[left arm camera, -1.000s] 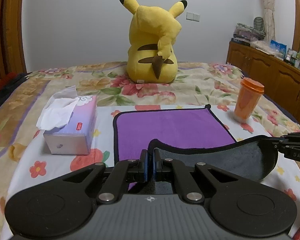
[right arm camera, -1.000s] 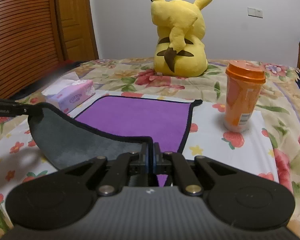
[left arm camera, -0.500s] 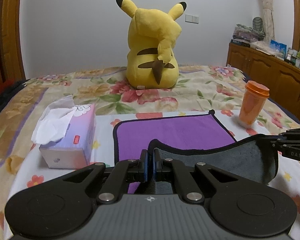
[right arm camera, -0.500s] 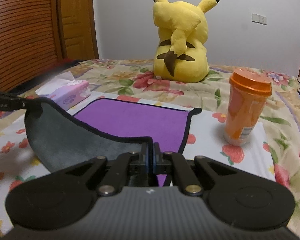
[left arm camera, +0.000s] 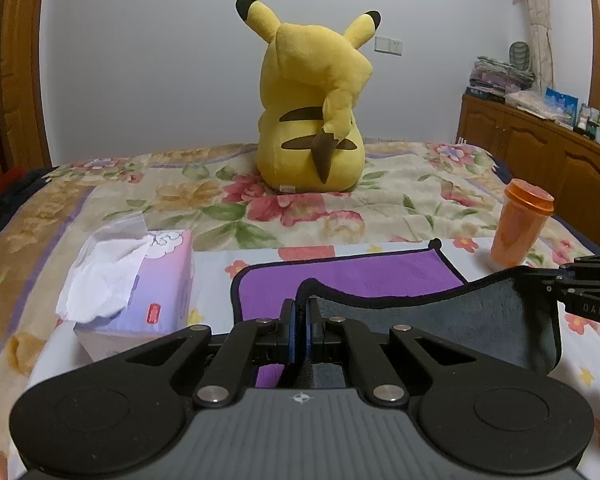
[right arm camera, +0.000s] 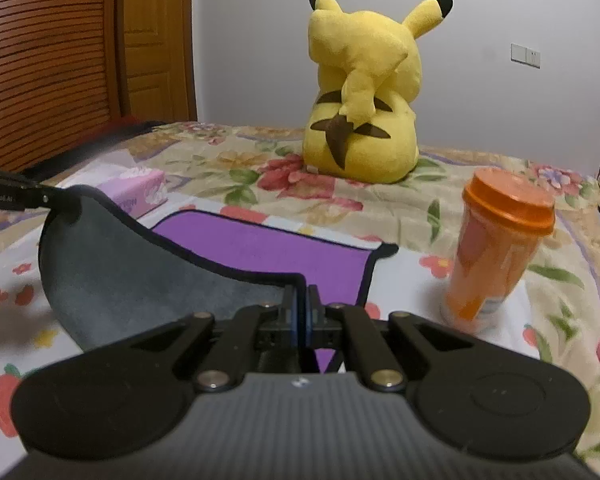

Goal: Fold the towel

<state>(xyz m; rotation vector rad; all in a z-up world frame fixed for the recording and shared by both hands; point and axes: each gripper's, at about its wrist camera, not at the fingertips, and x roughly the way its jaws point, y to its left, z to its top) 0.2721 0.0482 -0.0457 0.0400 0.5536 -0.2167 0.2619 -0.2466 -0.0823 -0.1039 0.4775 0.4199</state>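
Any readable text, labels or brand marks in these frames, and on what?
Right gripper finger side: characters resembling "DAS", uncertain.
Left gripper finger side: white lettering, too blurred.
Tissue box: print on its side, blurred; red label unreadable.
Orange cup label: unreadable.

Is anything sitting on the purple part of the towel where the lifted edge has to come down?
Nothing visible. The left gripper and right gripper each pinch a near corner of the towel, and its purple face is bare. The tissue box and orange cup stand beside it, off the cloth.
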